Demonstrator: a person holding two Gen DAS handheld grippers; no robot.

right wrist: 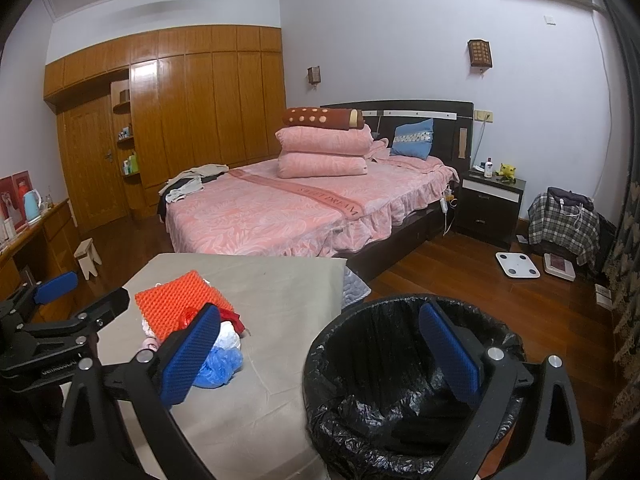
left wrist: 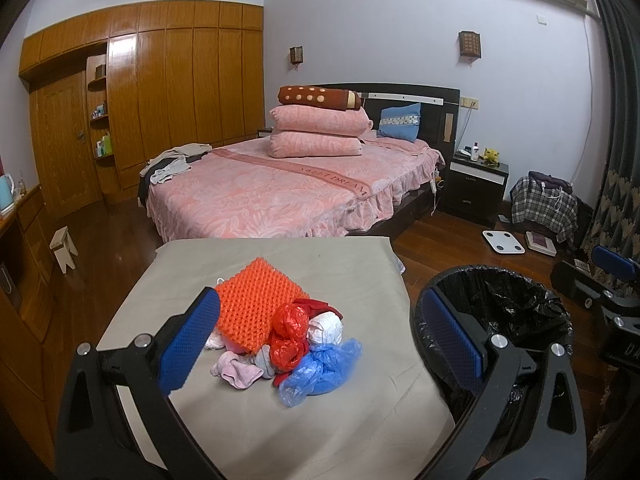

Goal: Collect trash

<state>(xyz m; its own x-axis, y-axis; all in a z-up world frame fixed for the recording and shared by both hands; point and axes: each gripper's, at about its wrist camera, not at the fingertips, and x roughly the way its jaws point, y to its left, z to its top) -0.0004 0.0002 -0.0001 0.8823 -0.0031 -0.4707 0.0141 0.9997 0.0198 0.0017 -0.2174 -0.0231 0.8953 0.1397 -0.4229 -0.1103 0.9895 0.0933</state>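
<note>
From the left wrist, the left tongs are spread wide and hold nothing. The trash pile lies on the gray surface right between and just ahead of the fingers: a red bag, a blue bag, a white wad, pink cloth, and an orange bumpy mat behind. Nothing looks collected yet, so the first pick seems in hand; the next move calls for dropping onto one bag and closing. The bin stands off the surface's right edge, beside the right finger.

From the right wrist, the right tongs are likewise spread and empty, poised over the bin's near rim with the black liner below. The pile sits behind their left finger. The way from pile to bin looks open, with only the surface edge to cross.
</note>
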